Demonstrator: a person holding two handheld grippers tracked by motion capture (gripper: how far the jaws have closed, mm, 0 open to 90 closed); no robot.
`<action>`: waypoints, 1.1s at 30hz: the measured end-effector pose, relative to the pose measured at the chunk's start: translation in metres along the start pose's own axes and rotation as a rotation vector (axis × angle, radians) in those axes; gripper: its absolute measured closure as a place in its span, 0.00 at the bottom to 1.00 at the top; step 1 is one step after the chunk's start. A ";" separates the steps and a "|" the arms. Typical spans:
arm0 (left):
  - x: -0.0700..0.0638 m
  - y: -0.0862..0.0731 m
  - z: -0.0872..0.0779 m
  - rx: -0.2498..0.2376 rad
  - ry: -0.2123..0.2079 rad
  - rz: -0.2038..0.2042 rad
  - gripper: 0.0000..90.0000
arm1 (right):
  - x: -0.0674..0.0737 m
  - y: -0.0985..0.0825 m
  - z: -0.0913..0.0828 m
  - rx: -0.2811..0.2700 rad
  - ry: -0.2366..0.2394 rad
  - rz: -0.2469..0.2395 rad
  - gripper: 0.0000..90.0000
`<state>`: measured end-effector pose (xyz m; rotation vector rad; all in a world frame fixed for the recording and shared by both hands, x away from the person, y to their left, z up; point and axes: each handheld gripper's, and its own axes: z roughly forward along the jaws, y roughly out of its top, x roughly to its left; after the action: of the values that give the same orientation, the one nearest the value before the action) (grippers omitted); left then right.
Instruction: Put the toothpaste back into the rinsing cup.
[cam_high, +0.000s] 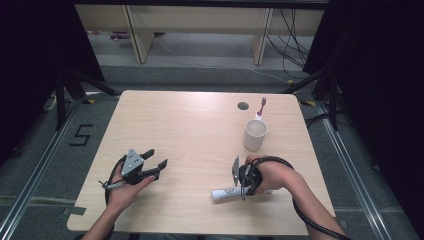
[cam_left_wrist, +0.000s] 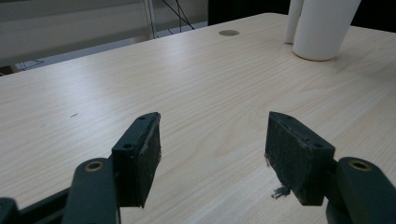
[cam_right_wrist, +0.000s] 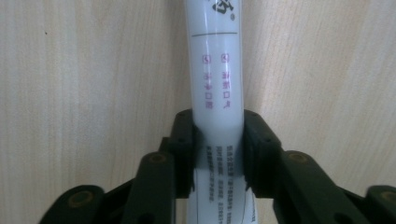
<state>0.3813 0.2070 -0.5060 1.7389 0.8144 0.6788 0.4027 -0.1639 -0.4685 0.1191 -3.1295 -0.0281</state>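
Right gripper: squeezed shut on the tube, one jaw on each side. Tube flat on the table, sticking out past the jaws. Cup just beyond. Left gripper: wide open, nothing in it, well apart from the tube.

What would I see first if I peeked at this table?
The right gripper near the table's front edge, its jaws squeezing a white toothpaste tube lying flat. Behind it stands a white cup with a toothbrush just beyond. The left gripper waits open, empty.
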 end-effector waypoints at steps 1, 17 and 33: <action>0.000 0.000 0.000 0.001 -0.003 -0.002 0.39 | 0.000 0.000 0.000 -0.001 -0.003 0.001 0.80; -0.017 0.009 0.000 0.013 -0.101 0.016 0.41 | -0.004 -0.002 -0.004 -0.009 0.023 0.029 0.84; -0.053 0.022 0.004 0.057 -0.338 0.147 0.40 | -0.007 0.000 -0.030 -0.021 0.008 0.072 0.85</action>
<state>0.3564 0.1575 -0.4896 1.9120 0.4799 0.4419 0.4103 -0.1638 -0.4387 0.0056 -3.1223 -0.0594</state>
